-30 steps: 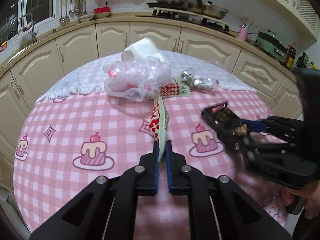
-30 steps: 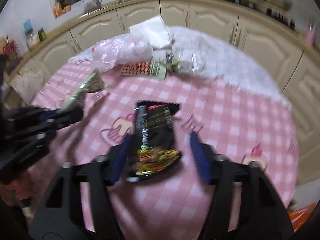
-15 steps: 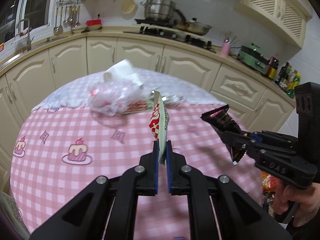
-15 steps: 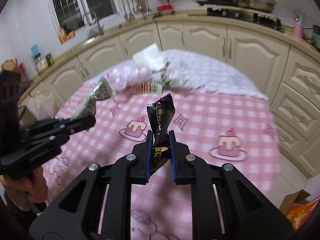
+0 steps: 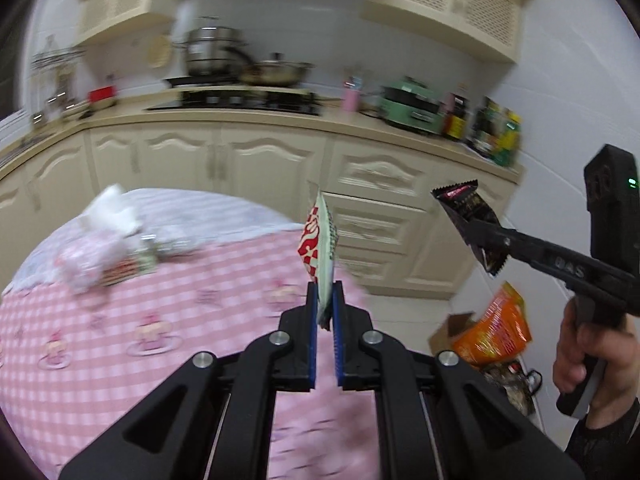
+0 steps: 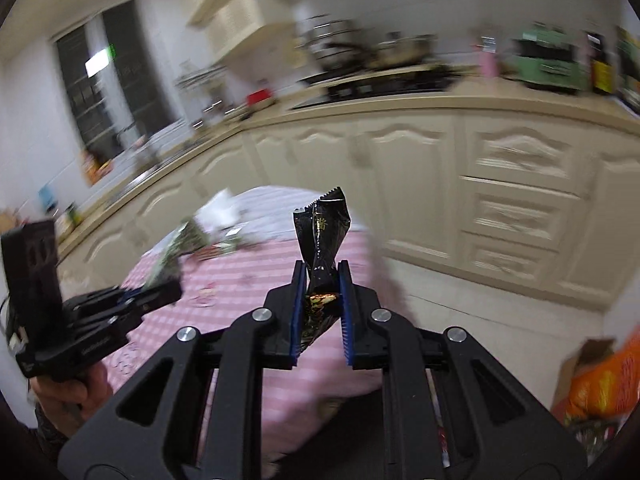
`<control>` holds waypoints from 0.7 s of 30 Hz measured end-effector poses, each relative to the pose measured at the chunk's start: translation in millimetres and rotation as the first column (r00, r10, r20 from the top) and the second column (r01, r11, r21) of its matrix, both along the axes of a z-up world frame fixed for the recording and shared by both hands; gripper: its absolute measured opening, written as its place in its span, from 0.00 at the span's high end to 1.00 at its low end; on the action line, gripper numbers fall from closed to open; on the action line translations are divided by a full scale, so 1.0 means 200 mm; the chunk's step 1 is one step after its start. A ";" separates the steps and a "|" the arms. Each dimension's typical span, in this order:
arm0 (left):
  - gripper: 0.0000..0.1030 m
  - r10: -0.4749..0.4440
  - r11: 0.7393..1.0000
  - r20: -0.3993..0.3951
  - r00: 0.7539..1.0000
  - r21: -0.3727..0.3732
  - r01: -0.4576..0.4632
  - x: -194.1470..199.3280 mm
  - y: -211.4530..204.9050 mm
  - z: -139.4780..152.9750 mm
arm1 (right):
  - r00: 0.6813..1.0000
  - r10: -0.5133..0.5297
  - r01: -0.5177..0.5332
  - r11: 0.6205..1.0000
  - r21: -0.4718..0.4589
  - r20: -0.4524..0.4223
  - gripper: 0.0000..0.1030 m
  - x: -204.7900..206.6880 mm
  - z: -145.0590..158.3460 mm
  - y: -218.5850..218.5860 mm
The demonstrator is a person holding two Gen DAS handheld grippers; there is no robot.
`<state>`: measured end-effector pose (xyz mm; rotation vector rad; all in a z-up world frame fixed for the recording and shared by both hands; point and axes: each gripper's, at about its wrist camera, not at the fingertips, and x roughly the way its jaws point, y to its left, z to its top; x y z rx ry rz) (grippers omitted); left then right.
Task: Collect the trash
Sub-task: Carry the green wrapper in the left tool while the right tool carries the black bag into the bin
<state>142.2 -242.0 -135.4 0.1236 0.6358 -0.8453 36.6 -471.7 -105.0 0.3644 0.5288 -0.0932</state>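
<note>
My left gripper is shut on a red-and-white snack wrapper, held upright above the right edge of the round table with the pink checked cloth. My right gripper is shut on a black snack wrapper; it also shows in the left wrist view, off the table's right side, higher than the floor box. More trash lies at the table's far side: a clear plastic bag, white paper and a red-and-white packet.
A cardboard box with an orange bag sits on the floor right of the table; it also shows in the right wrist view. Cream kitchen cabinets and a counter with a stove and pots stand behind.
Both grippers have lifted and swung right, away from the table middle toward the floor box. Each still holds its wrapper. The right gripper closed on the black wrapper within the last second.
</note>
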 end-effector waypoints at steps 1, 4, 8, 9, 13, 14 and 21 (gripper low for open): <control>0.94 -0.026 1.000 -0.003 1.000 0.007 0.026 -0.03 -0.06 -0.02 | 0.999 -0.046 0.046 0.999 0.008 -0.019 0.85 -0.04 -0.04 -0.08; 0.94 -0.103 0.994 -0.026 0.994 0.035 0.104 -0.10 -0.27 -0.09 | 0.982 -0.160 0.163 0.986 0.026 -0.102 0.85 -0.14 -0.19 -0.28; 0.94 -0.197 0.974 -0.101 0.975 0.091 0.206 -0.16 -0.57 -0.28 | 0.948 -0.238 0.258 0.964 0.070 -0.213 0.85 -0.23 -0.44 -0.47; 0.94 -0.213 0.968 -0.126 0.969 0.106 0.227 -0.17 -0.64 -0.34 | 0.934 -0.254 0.281 0.957 0.079 -0.251 0.85 -0.24 -0.52 -0.52; 0.94 -0.244 0.944 -0.226 0.943 0.167 0.284 -0.19 -0.89 -0.59 | 0.902 -0.259 0.318 0.940 0.125 -0.346 0.84 -0.26 -0.77 -0.61; 0.94 -0.250 0.936 -0.267 0.930 0.180 0.304 -0.18 -0.96 -0.67 | 0.898 -0.256 0.322 0.937 0.137 -0.359 0.84 -0.25 -0.81 -0.63; 0.91 -0.266 0.896 -0.388 0.883 0.239 0.375 -0.20 -1.24 -1.00 | 0.862 -0.244 0.370 0.902 0.222 -0.443 0.80 -0.29 -1.11 -0.75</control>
